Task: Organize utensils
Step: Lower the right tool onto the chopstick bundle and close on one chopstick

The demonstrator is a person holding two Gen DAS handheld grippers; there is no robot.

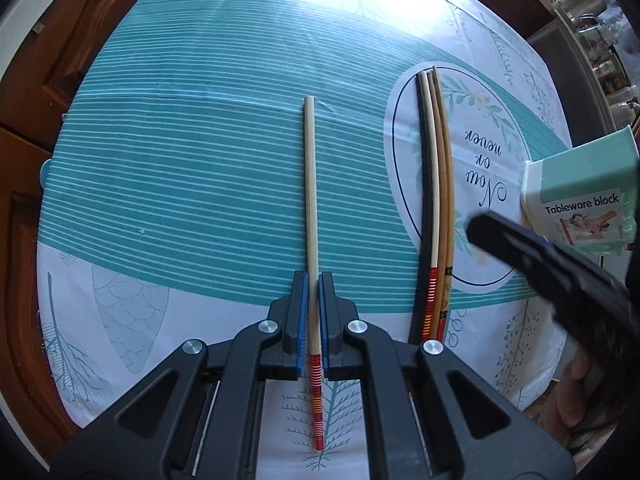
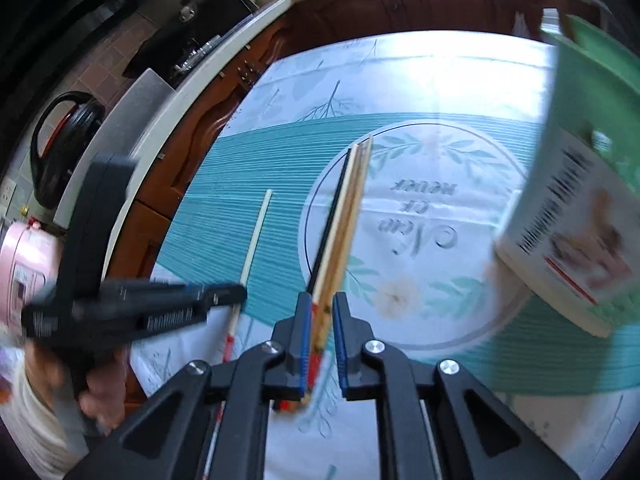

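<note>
With the left hand-held gripper (image 1: 312, 320) closed on 1 cream chopstick (image 1: 310, 200) lying on the tabletop (image 1: 160, 200) and the right hand-held gripper (image 2: 321, 336) parted around the 4-chopstick bundle (image 2: 340, 216), sticks could be scattered or dropped if lifted unevenly.

One cream, red-handled chopstick (image 1: 311, 200) lies apart from four apparently bundled chopsticks (image 1: 434, 184).

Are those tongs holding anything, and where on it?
The left tongs straddle the single pale chopstick near its red end. The right tongs straddle the chopstick bundle. Neither grip is certain.
</note>
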